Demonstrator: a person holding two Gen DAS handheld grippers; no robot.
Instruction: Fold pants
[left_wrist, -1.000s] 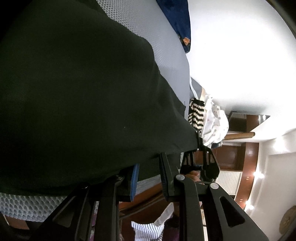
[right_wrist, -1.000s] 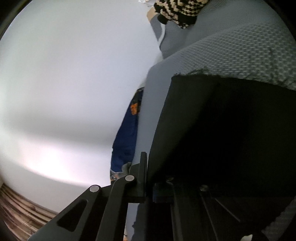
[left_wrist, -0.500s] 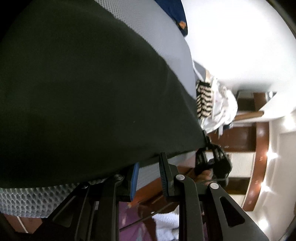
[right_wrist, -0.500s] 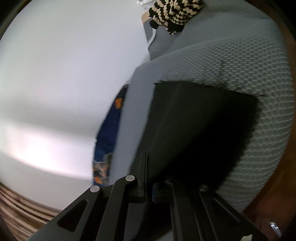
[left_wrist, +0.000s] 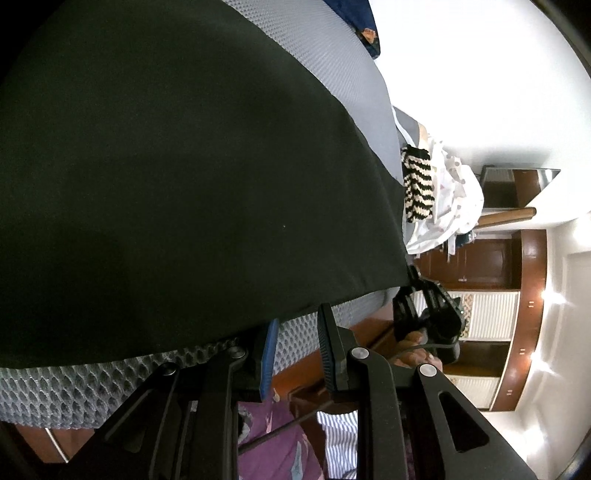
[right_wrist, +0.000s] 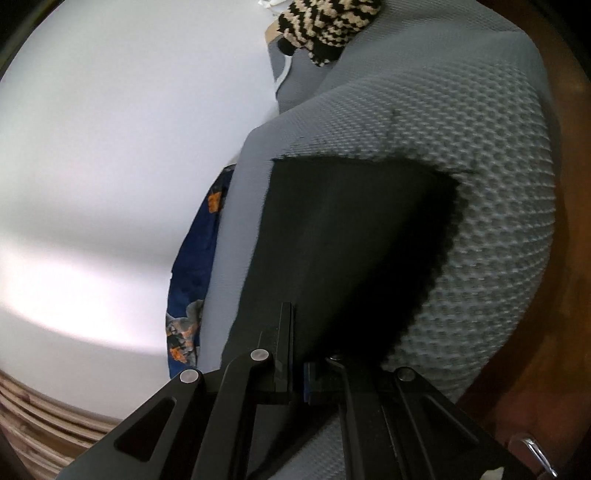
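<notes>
pants (left_wrist: 184, 166): spread dark on grey mattress (left_wrist: 343, 85), long edge along its near side
left gripper (left_wrist: 295, 332): narrow gap, grip unclear
right gripper (right_wrist: 297, 354): clamped on far corner

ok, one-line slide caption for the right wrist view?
Right gripper shut on the edge of black pants spread over a grey textured cushion.

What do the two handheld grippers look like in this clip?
Both are matte black, with angular linkage arms joined by silver rivets. The left gripper has flat fingers, one with a blue pad. The right gripper matches it; a thin dark cable runs to it.
</notes>
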